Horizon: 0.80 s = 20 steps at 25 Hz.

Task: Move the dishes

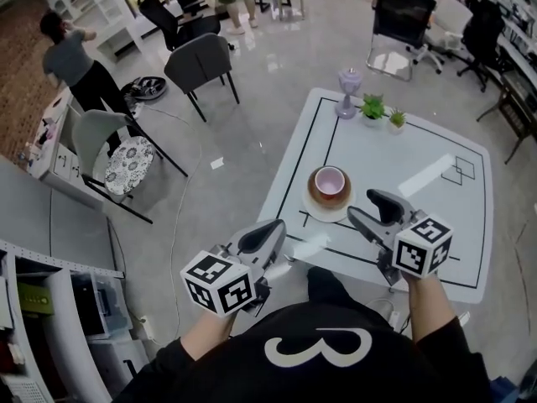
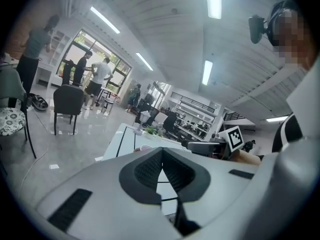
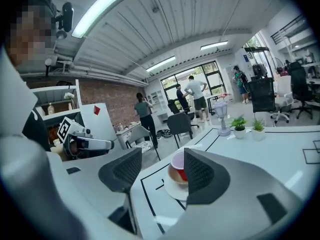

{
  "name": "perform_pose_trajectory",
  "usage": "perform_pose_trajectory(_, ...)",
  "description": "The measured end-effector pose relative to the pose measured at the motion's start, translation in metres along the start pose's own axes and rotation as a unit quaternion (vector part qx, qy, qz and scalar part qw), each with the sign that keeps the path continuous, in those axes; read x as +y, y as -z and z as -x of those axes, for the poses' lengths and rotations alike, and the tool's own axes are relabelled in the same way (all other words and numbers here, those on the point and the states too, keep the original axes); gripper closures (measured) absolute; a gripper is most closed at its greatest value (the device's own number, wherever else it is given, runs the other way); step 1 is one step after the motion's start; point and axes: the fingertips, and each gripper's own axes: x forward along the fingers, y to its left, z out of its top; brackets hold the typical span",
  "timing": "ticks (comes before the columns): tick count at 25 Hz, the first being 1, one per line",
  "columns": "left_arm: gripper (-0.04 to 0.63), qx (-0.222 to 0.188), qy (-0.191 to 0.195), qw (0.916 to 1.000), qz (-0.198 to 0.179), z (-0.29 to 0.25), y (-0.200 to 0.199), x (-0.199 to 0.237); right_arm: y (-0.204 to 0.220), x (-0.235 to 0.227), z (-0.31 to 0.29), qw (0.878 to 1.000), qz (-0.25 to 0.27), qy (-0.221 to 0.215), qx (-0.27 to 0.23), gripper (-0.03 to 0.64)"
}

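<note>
My right gripper (image 3: 162, 164) is spread wide, empty; my left gripper (image 2: 162, 156) is clenched on nothing. Ahead, a small pink cup (image 1: 330, 180) sits in a brown bowl (image 1: 315, 193) on a round white saucer (image 1: 325, 215), near the white table's (image 1: 419, 191) front edge. I judge this the approach; next I must straddle the saucer rim.

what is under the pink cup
A brown bowl sits under the cup, and a white plate lies under that on the table. The cup covers the bowl's middle, so anything inside it cannot be seen.
</note>
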Motion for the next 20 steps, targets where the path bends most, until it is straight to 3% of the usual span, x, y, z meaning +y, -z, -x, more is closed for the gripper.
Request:
perform_pose_trajectory(12, 0.594, -0.025, -0.063, 0.9967, 0.046, 0.000, -0.015, 0.047, 0.014, -0.052, -0.068, 0.998, -0.036, 0.001, 0.058, 0.383)
perform_pose_trajectory(20, 0.594, -0.016, -0.086, 0.9944, 0.060, -0.009, -0.011, 0.063, 0.035, -0.078, -0.098, 0.993, -0.074, 0.006, 0.093, 0.408)
